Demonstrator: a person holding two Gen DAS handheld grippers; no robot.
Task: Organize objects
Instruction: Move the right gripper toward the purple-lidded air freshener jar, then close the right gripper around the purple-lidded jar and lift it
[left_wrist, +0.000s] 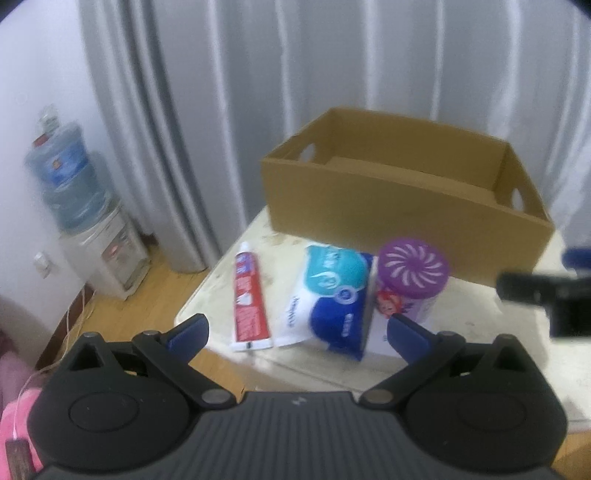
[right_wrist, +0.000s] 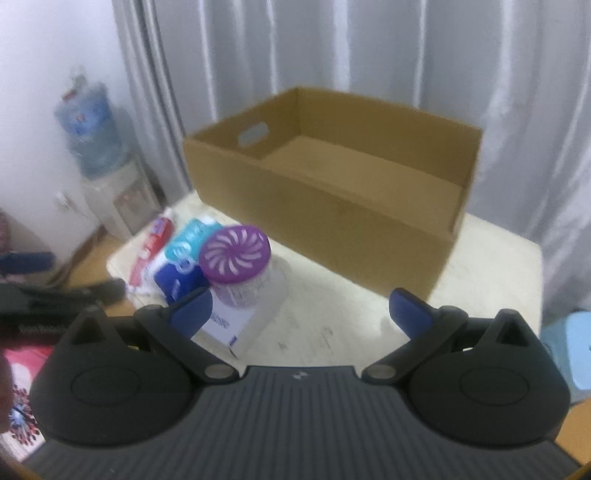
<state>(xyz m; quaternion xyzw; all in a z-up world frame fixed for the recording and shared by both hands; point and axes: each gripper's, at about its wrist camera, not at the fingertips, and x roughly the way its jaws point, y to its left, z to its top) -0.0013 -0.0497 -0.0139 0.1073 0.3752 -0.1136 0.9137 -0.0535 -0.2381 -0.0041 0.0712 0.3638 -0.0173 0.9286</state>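
Left wrist view: my left gripper (left_wrist: 295, 328) is spread and empty; toothpaste (left_wrist: 248, 300), tissue pack (left_wrist: 327, 301) and air freshener (left_wrist: 410, 280) lie before the empty cardboard box (left_wrist: 388, 214).
Right wrist view: my right gripper (right_wrist: 299, 314) is likewise spread; nothing is boxed yet, I judge.

Soft even light, blurred throughout — fisheye-warped edges

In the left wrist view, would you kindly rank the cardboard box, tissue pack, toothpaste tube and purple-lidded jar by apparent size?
1. cardboard box
2. tissue pack
3. purple-lidded jar and toothpaste tube: look alike in extent, so I leave them unranked.
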